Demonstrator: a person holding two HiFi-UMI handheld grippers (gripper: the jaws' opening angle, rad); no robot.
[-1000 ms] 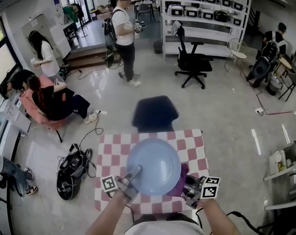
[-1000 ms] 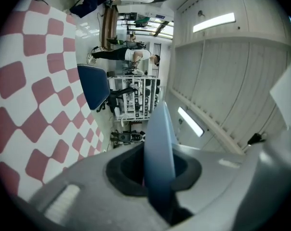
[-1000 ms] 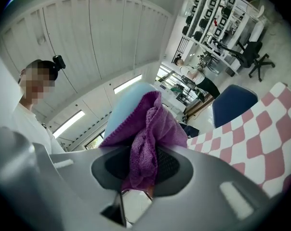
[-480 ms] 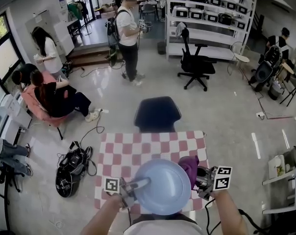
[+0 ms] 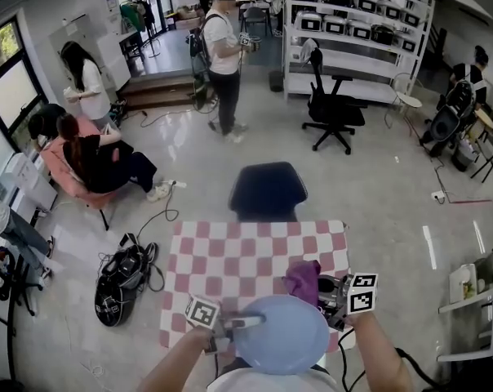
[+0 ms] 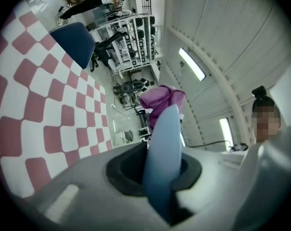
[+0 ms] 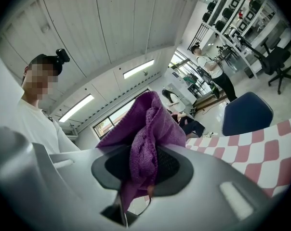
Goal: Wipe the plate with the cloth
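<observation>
Left gripper (image 5: 235, 323): jaws are pinched on the left rim of the pale blue plate (image 5: 283, 345), which is seen edge-on between them in the left gripper view.

Right gripper (image 5: 328, 295): jaws are pressed together on a bunched fold of the purple cloth (image 5: 302, 278). The rest of the cloth is left hanging loose past the pads.

The plate is held clear of the checked table (image 5: 230, 260), over its near edge, face upward as far as can be judged. The cloth is carried just beside the plate's far right rim; contact cannot be made out.

Handling, as judged:
- **Plate:** stiff, smooth, likely slippery and breakable if dropped. A rim grip is suited, but must be kept firm against wiping pressure.
- **Cloth:** soft, light, limp. It is best taken in a thick bunch, so that a pad of fabric is presented to the plate's face.
</observation>
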